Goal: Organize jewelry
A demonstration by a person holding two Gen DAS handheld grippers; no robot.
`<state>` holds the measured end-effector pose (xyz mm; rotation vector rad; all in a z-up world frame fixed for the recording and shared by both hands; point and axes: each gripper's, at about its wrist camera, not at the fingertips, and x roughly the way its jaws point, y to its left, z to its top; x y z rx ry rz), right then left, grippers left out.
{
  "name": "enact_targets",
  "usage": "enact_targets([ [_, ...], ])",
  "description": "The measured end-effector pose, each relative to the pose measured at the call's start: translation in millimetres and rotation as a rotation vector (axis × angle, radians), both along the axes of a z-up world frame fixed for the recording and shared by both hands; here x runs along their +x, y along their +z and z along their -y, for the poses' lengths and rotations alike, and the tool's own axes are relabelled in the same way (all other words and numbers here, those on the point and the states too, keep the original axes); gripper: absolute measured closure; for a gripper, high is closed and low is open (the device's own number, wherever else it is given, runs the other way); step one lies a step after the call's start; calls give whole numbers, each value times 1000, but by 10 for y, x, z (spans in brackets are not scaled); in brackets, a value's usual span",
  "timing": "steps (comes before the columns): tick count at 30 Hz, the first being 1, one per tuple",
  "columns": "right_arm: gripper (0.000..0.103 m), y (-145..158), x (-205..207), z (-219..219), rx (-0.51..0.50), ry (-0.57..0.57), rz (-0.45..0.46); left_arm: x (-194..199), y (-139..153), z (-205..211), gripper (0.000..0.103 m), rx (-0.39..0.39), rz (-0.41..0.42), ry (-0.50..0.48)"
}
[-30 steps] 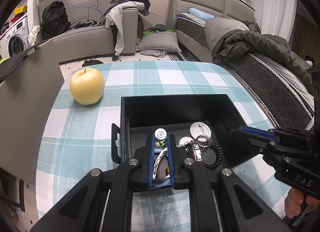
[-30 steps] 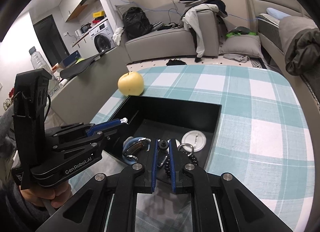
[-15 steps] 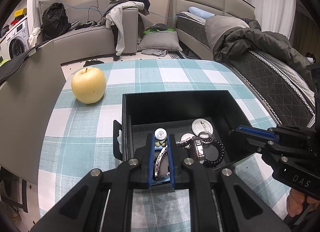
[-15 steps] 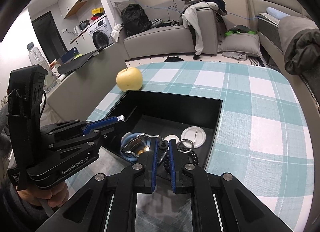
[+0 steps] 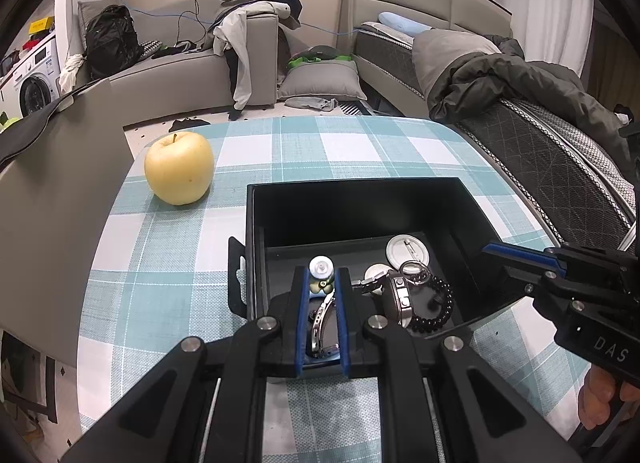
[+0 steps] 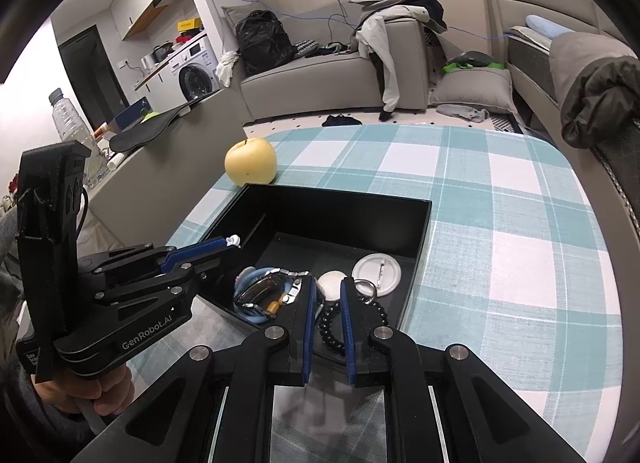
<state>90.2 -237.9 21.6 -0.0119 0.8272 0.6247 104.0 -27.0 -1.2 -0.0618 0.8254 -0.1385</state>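
A black open box [image 5: 360, 199] [image 6: 420, 231] stands on the checked table. It holds a silver watch [image 5: 318, 323] on a blue holder [image 6: 256, 295], a small white charm [image 5: 321, 268], two white round badges [image 5: 407, 249] [image 6: 376, 274], a black bead bracelet [image 5: 438, 303] [image 6: 332, 327] and a metal ring [image 5: 414, 268]. My left gripper [image 5: 321, 291] hovers over the box's near left part, its jaws narrowly apart with the charm and watch seen between them. My right gripper [image 6: 328, 295] hovers over the near edge above the bracelet, jaws narrowly apart, holding nothing.
A yellow apple [image 5: 179, 168] [image 6: 251, 161] sits on the table [image 5: 160, 263] beyond the box's left corner. A grey sofa [image 5: 180, 75] with clothes and a bed [image 5: 540, 111] lie beyond the table. A grey ledge [image 5: 52, 191] borders the left.
Both grippers have pulled back and risen a little from the box. The watch, earlier between the left jaws, now lies in the box. The right jaws look slightly wider.
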Motion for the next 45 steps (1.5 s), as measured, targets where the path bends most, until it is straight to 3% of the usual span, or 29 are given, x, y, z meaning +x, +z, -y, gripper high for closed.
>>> enact_targets([
  [7,86,7,15,12,-2,-10,1,-1,-1,7,95,0,-2,2],
  [15,55,54,-11,38,21,-5,13,-1,-2,-14,95,-5,-5,12],
  [21,41,84,-27,57,24,-13,34,-26,33,-3,91,6,11,9],
  [31,19,102,-111,158,12,-50,40,-137,95,-51,55,-54,20,6],
  [33,14,106,-149,185,10,-54,48,-178,120,-9,43,-48,26,2],
  [35,9,118,-182,214,8,-58,54,-222,149,20,22,-31,39,16],
  [39,0,144,-211,267,16,-89,60,-293,179,2,14,-39,60,27],
  [41,0,158,-224,283,24,-99,58,-324,184,-23,2,-40,78,39],
  [45,0,184,-271,287,21,-92,76,-340,180,-61,1,-15,97,78],
])
